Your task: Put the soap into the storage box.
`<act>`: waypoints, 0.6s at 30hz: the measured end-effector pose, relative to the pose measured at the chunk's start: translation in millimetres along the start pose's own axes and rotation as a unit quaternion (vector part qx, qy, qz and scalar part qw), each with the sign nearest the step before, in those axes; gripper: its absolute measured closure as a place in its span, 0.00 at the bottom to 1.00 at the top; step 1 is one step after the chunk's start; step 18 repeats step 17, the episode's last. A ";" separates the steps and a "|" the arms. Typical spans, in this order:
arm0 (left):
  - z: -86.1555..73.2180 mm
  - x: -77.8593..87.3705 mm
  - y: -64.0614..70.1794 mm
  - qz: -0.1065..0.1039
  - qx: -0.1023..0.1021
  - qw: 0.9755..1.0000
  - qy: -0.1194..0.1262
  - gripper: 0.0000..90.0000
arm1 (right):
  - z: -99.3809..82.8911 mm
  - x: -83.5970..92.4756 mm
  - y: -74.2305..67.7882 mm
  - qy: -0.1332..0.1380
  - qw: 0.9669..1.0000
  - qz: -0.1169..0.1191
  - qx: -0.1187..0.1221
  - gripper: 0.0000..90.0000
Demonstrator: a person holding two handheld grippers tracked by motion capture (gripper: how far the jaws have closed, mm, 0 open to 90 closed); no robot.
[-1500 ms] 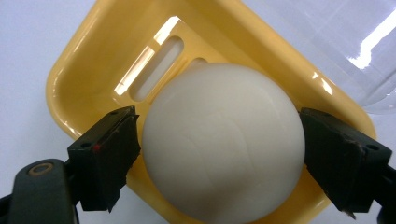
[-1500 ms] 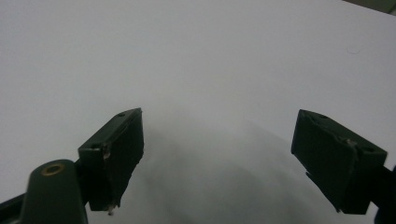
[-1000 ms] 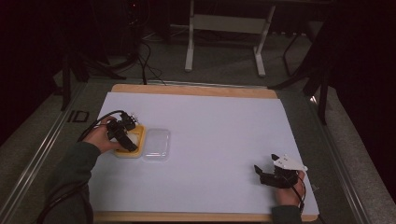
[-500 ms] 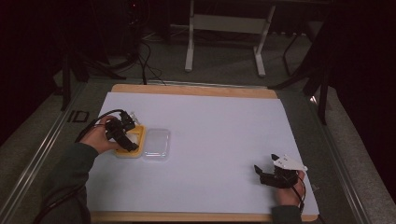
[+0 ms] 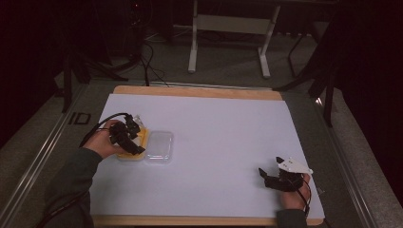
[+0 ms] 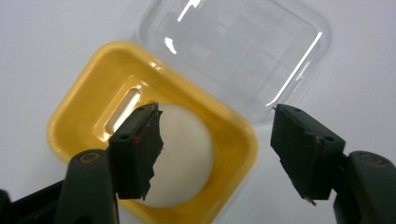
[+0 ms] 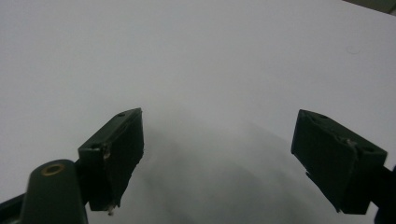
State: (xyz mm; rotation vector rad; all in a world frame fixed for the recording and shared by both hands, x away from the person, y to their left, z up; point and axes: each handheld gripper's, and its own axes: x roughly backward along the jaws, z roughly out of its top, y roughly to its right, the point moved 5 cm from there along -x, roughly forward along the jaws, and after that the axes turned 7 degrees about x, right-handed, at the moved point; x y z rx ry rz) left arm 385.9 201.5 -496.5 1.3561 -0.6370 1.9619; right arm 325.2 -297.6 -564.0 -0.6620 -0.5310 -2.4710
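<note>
At the table's left side, high view: the left gripper (image 5: 137,144) hangs over a yellow tray (image 5: 131,156) on the white sheet (image 5: 214,133). A clear lid (image 5: 159,147) lies flat, touching the tray's right edge. The right gripper (image 5: 266,176) rests near the front right corner, well apart from both.

Left gripper view: a white egg-shaped object (image 6: 184,154) sits inside the tray (image 6: 84,102), toward the corner nearest the camera. The jaws have just been closing, yet they stand apart here. One is in front of the egg's flank, the other is out past the tray's rim, and no pad presses on anything. The egg and the near rim lie between them.

- Orientation: the egg's long axis runs roughly along the jaws' reach, lying down rather than on end. Which end is narrower cannot be told.
- Handling, by judgement: light, smooth and rounded, so liable to slip or roll. If it is a real shell it is brittle, though that cannot be confirmed. The best hold is across the short axis at the widest girth, with gentle pressure. The tray wall is shallow but crowds the far jaw, which would need to come inside the rim first.

Right gripper view: its fingers are spread wide over bare sheet (image 7: 187,56) — nothing between them, nothing touched
</note>
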 end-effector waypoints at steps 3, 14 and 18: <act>1.5 -1.6 5.7 -0.006 -0.007 1.000 0.004 0.41 | 0.0 0.0 0.0 0.000 1.000 0.000 0.000 0.19; 6.8 -4.2 27.7 -0.021 -0.032 0.999 0.023 0.47 | 0.0 0.1 0.0 0.000 1.000 0.000 0.000 0.19; 7.1 -6.2 41.5 -0.022 -0.038 0.998 0.044 0.47 | 0.0 -0.1 0.1 0.000 1.000 0.000 0.000 0.19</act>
